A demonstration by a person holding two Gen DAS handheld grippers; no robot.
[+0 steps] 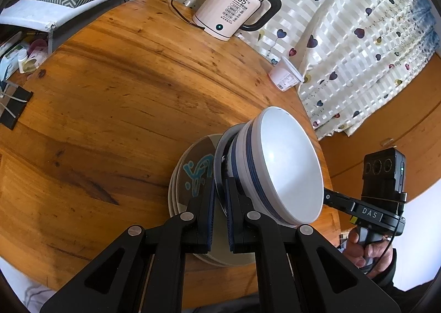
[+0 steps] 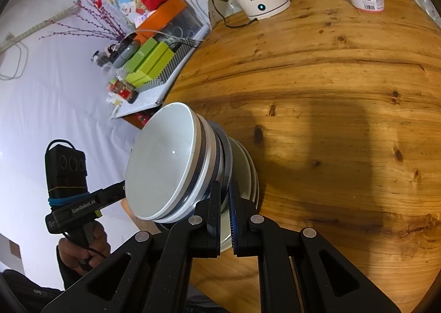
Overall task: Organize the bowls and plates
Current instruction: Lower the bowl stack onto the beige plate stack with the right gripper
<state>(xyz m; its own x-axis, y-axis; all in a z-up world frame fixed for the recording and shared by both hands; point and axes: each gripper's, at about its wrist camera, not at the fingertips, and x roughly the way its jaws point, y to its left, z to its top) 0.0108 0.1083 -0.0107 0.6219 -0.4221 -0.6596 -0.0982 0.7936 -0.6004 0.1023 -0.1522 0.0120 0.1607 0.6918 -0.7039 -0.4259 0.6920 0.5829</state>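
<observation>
Stack of white bowls (image 1: 289,164) with blue bands sits on a dark-rimmed plate (image 1: 220,164), on a pile of plates (image 1: 193,175) with a blue motif, near the round wooden table's (image 1: 110,92) edge. Left gripper (image 1: 219,197) nearly closed, pinching the dark-rimmed plate's edge. Right gripper (image 2: 225,200) likewise nearly closed on that plate's rim from the opposite side. Kettle (image 1: 231,12) and plastic tub (image 1: 286,75) stand at the far edge.

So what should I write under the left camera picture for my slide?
Left gripper pinches a plate rim under stacked white bowls above patterned plates on a wooden table.
</observation>
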